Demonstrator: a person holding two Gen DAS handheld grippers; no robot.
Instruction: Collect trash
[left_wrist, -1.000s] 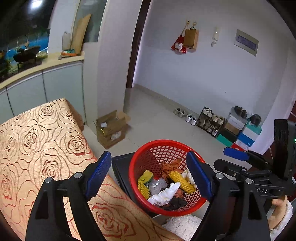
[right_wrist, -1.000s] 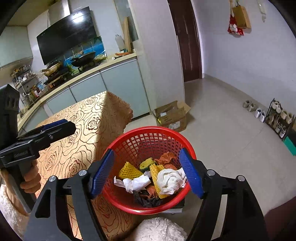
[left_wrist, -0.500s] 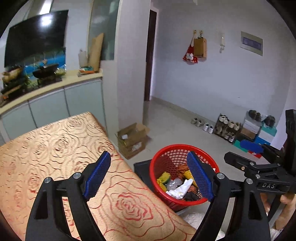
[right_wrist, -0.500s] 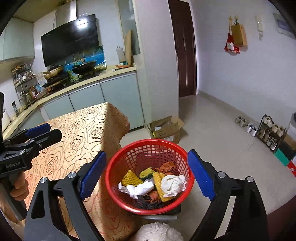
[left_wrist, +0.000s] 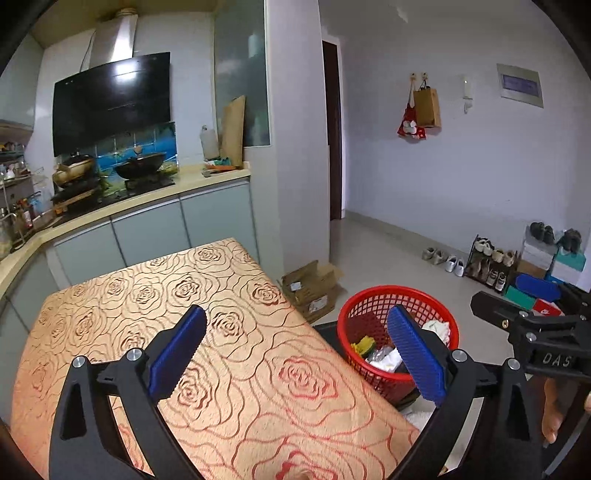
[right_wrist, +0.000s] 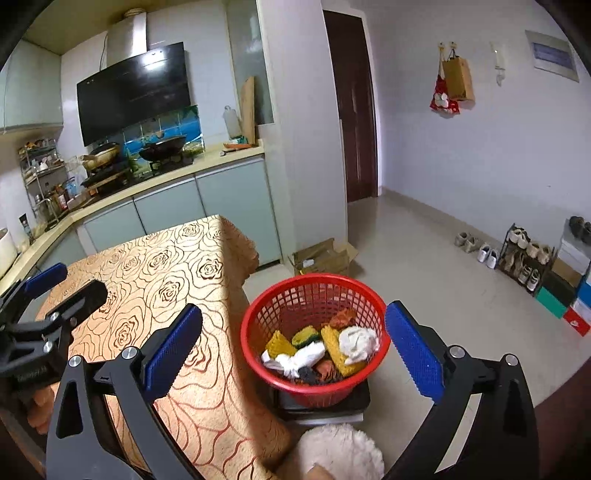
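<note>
Left tool (left_wrist: 295, 352): its blue pads are standing wide apart and its jaws are opening, with nothing gripped between them; it is hanging over the surface and pointing downward across it.
Right tool (right_wrist: 293, 345): its jaws are opening too, released, with no item pinched; the pads are framing the basket in its own view without touching it.
Red basket (right_wrist: 258, 317): it is sitting on a dark low stand (right_wrist: 354, 400) on the floor, just beside the edge of the surface, below and ahead of the right tool.
Basket seen from the left tool (left_wrist: 373, 295): it is lying to the right of the surface, partly behind that tool's right pad.
Trash (right_wrist: 319, 347): crumpled white tissues, yellow and green sponge-like pieces, an orange scrap and dark bits are lying piled inside the basket.
Surface (left_wrist: 236, 295): it is wearing a gold cloth with a red rose pattern, and the part in view is bare.
Left tool seen from the right (right_wrist: 40, 295): it is reaching in at the left edge, held by a hand (right_wrist: 37, 408).
Cardboard box (right_wrist: 325, 256): it is resting open on the floor beyond the basket, near the pillar.
</note>
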